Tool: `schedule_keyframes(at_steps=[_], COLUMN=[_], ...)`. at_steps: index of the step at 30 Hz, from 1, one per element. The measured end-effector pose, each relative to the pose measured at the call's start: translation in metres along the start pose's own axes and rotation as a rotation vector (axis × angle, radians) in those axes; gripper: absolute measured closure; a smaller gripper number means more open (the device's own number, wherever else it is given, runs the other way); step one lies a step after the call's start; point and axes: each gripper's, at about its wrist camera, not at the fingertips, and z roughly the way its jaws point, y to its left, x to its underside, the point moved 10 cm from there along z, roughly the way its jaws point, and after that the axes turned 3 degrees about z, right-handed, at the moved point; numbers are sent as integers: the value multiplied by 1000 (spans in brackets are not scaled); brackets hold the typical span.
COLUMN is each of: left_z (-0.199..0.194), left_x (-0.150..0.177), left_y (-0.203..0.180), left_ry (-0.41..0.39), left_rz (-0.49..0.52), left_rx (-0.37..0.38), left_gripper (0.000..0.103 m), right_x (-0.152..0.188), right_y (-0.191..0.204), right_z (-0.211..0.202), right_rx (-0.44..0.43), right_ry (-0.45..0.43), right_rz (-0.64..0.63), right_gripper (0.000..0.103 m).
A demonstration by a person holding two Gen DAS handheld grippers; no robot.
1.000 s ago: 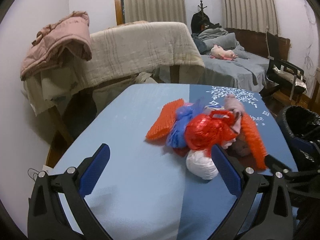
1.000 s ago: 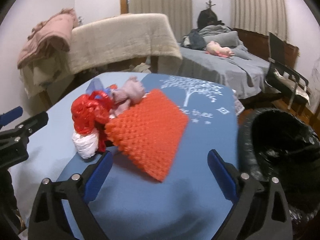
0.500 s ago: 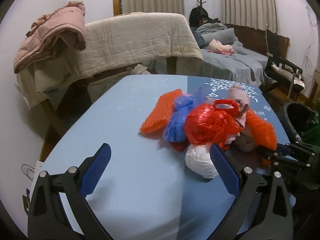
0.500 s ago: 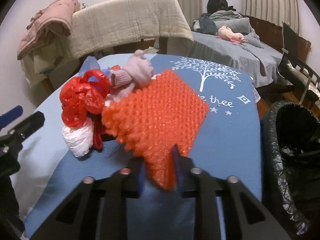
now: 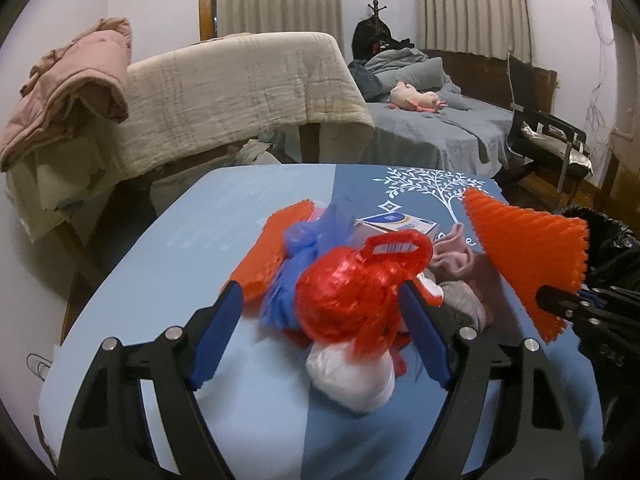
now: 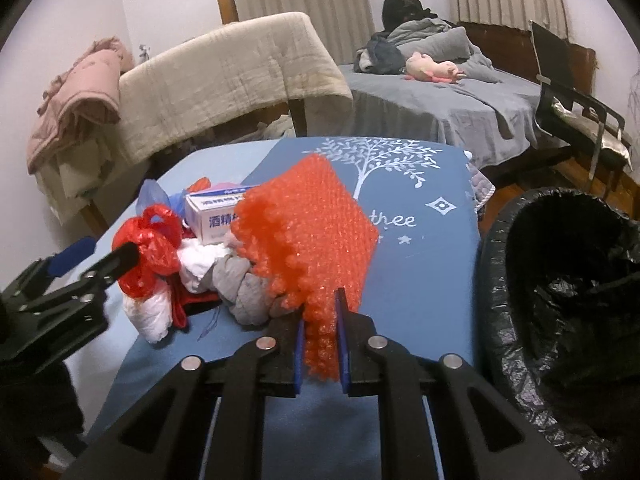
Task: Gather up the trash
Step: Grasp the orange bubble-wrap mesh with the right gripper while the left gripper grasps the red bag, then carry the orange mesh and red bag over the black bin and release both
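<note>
My right gripper (image 6: 319,312) is shut on an orange bubble-wrap sheet (image 6: 312,236) and holds it lifted above the blue table (image 6: 420,280); the sheet also shows in the left wrist view (image 5: 524,256). My left gripper (image 5: 320,304) is open, its jaws on either side of a red plastic bag (image 5: 352,300) in the trash pile. The pile holds a white bag (image 5: 352,376), a blue bag (image 5: 304,248), a second orange sheet (image 5: 272,248), a small white box (image 6: 212,216) and crumpled cloth (image 6: 240,288).
A bin lined with a black bag (image 6: 568,280) stands right of the table. Behind are a blanket-draped frame (image 5: 240,88), a pink garment (image 5: 68,92), a bed (image 6: 440,96) and a chair (image 6: 576,112).
My right gripper closed on the orange sheet and lifted it off the pile. My left gripper moved forward until its jaws flank the red bag.
</note>
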Motion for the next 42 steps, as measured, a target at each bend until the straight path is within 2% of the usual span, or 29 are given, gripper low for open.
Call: schedule_keyframes(at_steps=[3,5,6,11,21,27,37,42], left_z=[10,16,16,12,-34,-55,-58,-58], left_x=[-2,-2,0,0,-16,-28,-37,-42], left_y=[-3,-8,-9,-13,-11,-27,-78,-122], left_ry=[10,16,17,0,-89,-123,-122,-121], left_rz=[4,6,4,21,-19,-6,31,62], left_rx=[6,31,43,37,46,73,161,238], left_gripper=[30,47,52,62,64,64,64,64], right_x=[0,0,1,0,-8,-17,-20,-17], right_y=[-3,-6,-7,-8,-11,-21,-71,-111], right_z=[0,0,0,0,-20,-42,-77,-94], right_rx=[1,2,2,0,-36,-67,30,111], right_ry=[0,3,4,5,-30,-53,-99,-113], right_rz=[8,17,22,28,53,114,153,169], right_gripper=[90,90,90,90,90,90,90,90])
